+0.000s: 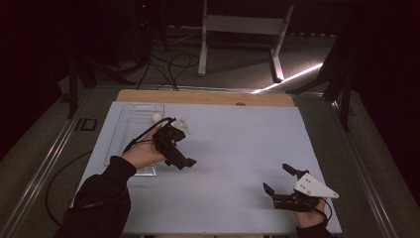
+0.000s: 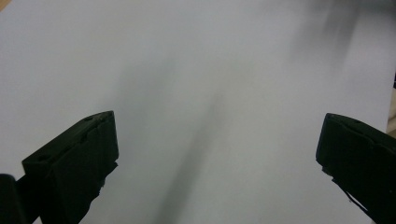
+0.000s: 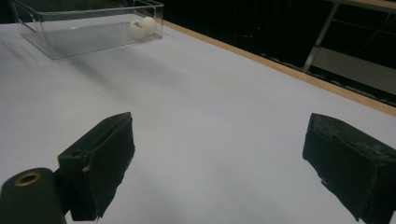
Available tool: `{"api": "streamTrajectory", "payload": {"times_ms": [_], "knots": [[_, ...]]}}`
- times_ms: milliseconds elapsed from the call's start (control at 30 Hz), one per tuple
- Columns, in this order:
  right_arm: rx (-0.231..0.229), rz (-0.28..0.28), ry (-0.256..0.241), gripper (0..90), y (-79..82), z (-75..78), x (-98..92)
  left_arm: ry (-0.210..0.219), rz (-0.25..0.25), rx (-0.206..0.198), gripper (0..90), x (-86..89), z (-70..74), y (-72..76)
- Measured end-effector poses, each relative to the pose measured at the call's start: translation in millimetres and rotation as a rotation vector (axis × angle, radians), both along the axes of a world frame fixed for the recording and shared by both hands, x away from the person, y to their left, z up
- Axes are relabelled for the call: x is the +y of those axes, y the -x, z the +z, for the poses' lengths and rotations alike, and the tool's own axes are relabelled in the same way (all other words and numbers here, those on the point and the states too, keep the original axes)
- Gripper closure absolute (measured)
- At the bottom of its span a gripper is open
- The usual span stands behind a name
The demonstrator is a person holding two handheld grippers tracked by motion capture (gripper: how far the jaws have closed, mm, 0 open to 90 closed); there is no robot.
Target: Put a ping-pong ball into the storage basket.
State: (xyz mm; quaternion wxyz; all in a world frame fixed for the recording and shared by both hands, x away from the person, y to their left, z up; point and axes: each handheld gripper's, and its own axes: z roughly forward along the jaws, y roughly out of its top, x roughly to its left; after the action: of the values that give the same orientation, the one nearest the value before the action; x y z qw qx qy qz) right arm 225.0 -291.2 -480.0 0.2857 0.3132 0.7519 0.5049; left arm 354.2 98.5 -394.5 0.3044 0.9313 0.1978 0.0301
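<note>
The white ball (image 3: 142, 26), smooth, round and marked with small dark print, lies inside the clear plastic tray (image 3: 56, 46), against its far end wall. In the high view the ball (image 1: 157, 117) shows as a pale spot at the far right corner of that tray (image 1: 117, 130), which is a long, shallow, glossy rectangle with thin see-through walls, at about ten o'clock on the table. The table (image 1: 237, 144) is covered in a matte, pale grey sheet, with a strip of bare wood along its far edge.

The left gripper (image 1: 184, 161), black and angular, is held just to the right of the tray, near the ball but apart from it; in its own view its two blocky, dull black jaws stand wide apart over plain grey sheet with nothing between them. The right gripper (image 1: 280, 179) sits at about five o'clock, well apart from the tray, topped by a grey three-cornered plate; its jaws are likewise spread wide and empty.
</note>
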Motion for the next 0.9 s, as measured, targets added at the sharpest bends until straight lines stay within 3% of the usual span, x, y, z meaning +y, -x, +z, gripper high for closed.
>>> {"api": "streamTrajectory", "payload": {"times_ms": [300,667,900], "knots": [[-0.004,0.000,0.000,9.2,0.5,0.3,0.4,0.024,-0.057,-0.015,0.1,-12.1,-9.5,12.3],[-0.003,0.000,0.001,9.2,0.8,0.7,0.4,0.079,-0.062,-0.001,0.2,-14.2,-22.5,25.2],[-0.003,0.000,0.003,9.2,0.8,0.8,0.8,0.107,-0.068,-0.021,0.2,-13.9,-32.2,37.7]]}}
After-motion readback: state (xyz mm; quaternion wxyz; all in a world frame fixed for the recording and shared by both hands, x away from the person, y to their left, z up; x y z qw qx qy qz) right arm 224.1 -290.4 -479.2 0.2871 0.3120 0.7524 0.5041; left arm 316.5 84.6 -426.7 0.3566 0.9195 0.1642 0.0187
